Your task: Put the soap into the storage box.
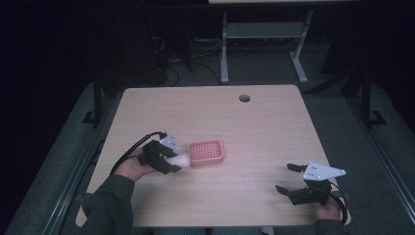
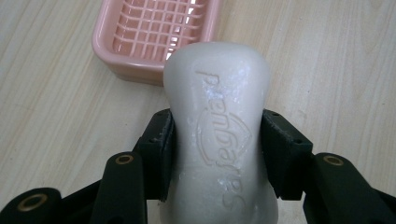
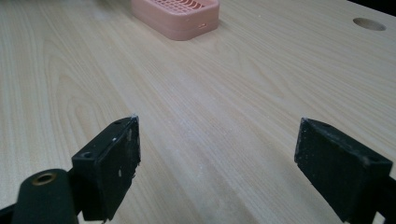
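Soap (image 2: 218,135), a white bar with a name pressed into its face, sat clamped in my left gripper (image 2: 217,149), just short of the pink dish (image 2: 112,51). I had both pads against its long sides near the narrower waist, which I judged was the surest place to grip something that slick, since the wider ends either side would stop it sliding out. From above, the bar's (image 1: 181,159) free end poked out toward the dish's (image 1: 206,152) near edge, close beside it but not over the grid yet as far as I could tell. The dish lay flat on the wooden table (image 1: 254,127) with its slotted floor facing up, ready to take the bar lying down. I reckoned the carry was nearly over and only the lowering and letting go were left.

My right gripper (image 1: 291,178) rested well apart near the table's right front corner, jaws spread wide with nothing between them (image 3: 217,163), pointed across the bare wood toward the dish (image 3: 177,16). I took it to be parked there so it kept out of the left hand's way.
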Available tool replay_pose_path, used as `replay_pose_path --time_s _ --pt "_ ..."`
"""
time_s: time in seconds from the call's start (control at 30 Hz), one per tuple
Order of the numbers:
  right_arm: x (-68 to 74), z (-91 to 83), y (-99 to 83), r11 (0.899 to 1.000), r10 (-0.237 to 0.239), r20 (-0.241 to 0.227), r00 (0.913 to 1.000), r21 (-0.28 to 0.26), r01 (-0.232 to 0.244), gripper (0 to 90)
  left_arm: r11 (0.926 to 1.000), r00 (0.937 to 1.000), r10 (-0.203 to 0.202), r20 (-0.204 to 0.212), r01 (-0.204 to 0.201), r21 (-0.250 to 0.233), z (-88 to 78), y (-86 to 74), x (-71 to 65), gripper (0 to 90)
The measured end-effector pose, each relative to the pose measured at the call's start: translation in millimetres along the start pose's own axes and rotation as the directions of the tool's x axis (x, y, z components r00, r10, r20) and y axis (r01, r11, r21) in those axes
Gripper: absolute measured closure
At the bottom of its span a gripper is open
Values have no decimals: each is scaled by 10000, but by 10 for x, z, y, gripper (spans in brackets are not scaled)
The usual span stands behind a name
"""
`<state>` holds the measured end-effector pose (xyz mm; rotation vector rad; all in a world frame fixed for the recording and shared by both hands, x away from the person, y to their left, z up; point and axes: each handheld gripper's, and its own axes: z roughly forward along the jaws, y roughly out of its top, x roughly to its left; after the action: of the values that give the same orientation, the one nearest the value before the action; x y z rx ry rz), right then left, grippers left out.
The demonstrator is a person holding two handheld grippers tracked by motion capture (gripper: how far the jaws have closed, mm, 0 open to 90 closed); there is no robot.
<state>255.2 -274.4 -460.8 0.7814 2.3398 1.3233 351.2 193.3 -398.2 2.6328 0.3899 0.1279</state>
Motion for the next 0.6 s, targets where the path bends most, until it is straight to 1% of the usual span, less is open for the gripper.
replay_pose_path --time_s 0.1,0.13,0.17,0.27,0.4,0.6 --pt "1 -3 1 10000 7 11 10000 -46 -7 136 10000 9999 86 -58 -86 -44 -3 40 25 492" --pt "1 -4 1 10000 5 21 10000 -47 -5 136 10000 10000 14 -28 -14 -31 0 49 24 491" --pt "1 -4 2 10000 1 38 10000 -50 -1 136 10000 9999 69 -106 -70 -60 5 58 29 492" --pt "3 -6 4 10000 7 48 10000 -56 -7 136 9999 10000 45 -51 -46 -98 9 68 42 491" --pt "4 -5 5 10000 13 35 10000 -72 -12 136 10000 10000 -2 -45 2 -21 33 85 55 492" --pt "4 -1 9 10000 -7 8 10000 -65 7 136 9999 9999 119 -124 -119 43 30 165 86 491"
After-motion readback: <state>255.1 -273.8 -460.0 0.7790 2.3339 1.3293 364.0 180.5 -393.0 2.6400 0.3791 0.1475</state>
